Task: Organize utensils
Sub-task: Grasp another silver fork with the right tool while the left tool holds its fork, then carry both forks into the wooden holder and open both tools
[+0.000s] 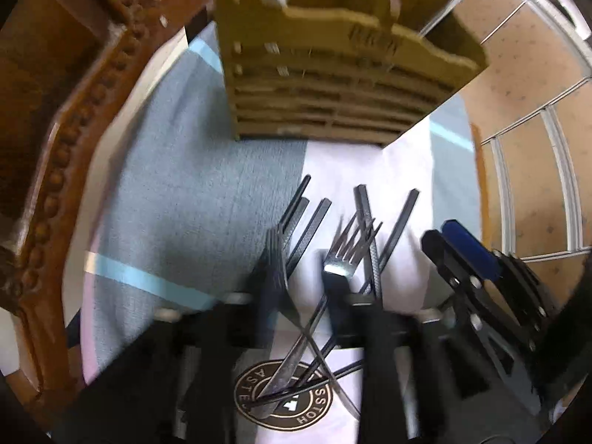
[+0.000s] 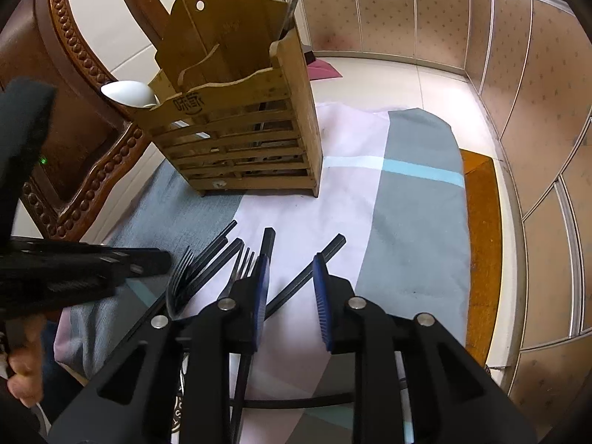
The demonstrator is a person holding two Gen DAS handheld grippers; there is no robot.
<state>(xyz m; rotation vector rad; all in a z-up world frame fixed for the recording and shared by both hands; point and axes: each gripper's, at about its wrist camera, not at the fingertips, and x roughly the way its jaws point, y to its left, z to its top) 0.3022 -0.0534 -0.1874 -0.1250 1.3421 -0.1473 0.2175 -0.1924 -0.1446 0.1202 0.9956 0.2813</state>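
- The loose utensils are seen as a crossed heap directly ahead of and below both grippers: two forks, the nearer fork (image 1: 346, 255) with its tines pointing away toward the holder, and several black chopsticks (image 2: 305, 277) fanned out on the patchwork cloth (image 2: 414, 222).
- The long axes of most pieces run roughly along the line of the fingers, front to back, with the chopsticks splayed to either side.
- The wooden cutlery holder (image 2: 244, 140) stands upright beyond the heap, straight ahead of the left gripper (image 1: 309, 262) and ahead and to the left of the right gripper (image 2: 290, 299). A white spoon (image 2: 127, 92) and a metal handle are already lodged in it.
- The left gripper is judged the nearer to the forks: in its own view its dark fingers straddle the fork head. The fingers are blurred, so it cannot be told whether they are parted or closed, or whether anything is held.
- The right gripper is seen with its blue pads (image 2: 322, 296) parted to a moderate gap and nothing between them; one chopstick passes beneath that gap.
- A lift-and-carry forward to the holder is judged to be what the next move calls for.
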